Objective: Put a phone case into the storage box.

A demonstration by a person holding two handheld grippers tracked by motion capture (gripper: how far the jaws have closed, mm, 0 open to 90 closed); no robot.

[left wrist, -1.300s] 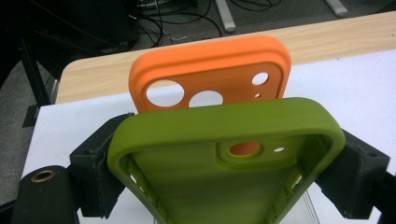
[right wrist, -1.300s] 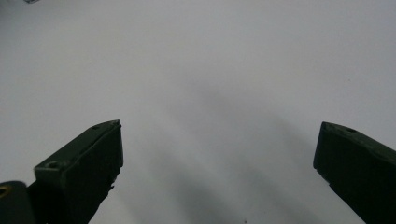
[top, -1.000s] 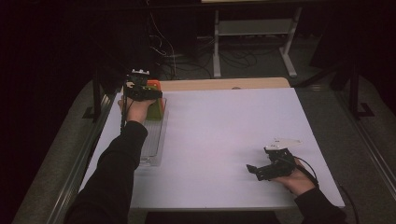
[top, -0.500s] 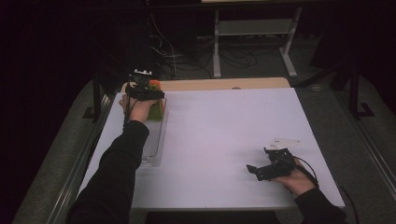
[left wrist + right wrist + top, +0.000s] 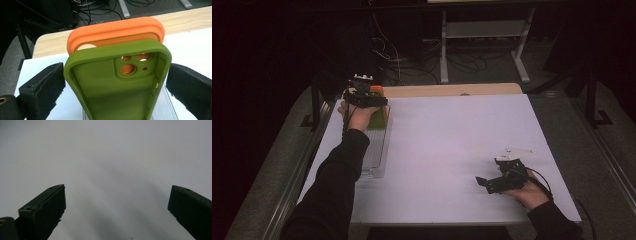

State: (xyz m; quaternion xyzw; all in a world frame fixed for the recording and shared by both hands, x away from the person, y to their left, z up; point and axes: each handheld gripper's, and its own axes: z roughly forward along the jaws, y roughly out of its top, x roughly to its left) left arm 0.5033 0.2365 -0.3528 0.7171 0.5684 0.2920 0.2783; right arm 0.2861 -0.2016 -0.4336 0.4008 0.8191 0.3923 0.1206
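Note:
A green phone case (image 5: 112, 90) stands upright in a clear rack (image 5: 373, 155), with an orange phone case (image 5: 115, 32) just behind it. My left gripper (image 5: 115, 85) is open, its jaws on either side of the green case and close to its edges. From above, the left gripper (image 5: 369, 99) hovers over the green case (image 5: 379, 119) and the orange case (image 5: 377, 90) at the table's far left. My right gripper (image 5: 484, 182) is open near the front right, with only bare white table between its jaws (image 5: 116, 202).
A white sheet (image 5: 452, 140) covers the table; a wooden strip (image 5: 452, 90) shows at its far edge. Beyond it are cables and a metal stand (image 5: 484, 30) on the dark floor. Metal rails run along the table's left side.
The left gripper has shifted slightly over the cases. The right gripper has stayed put.

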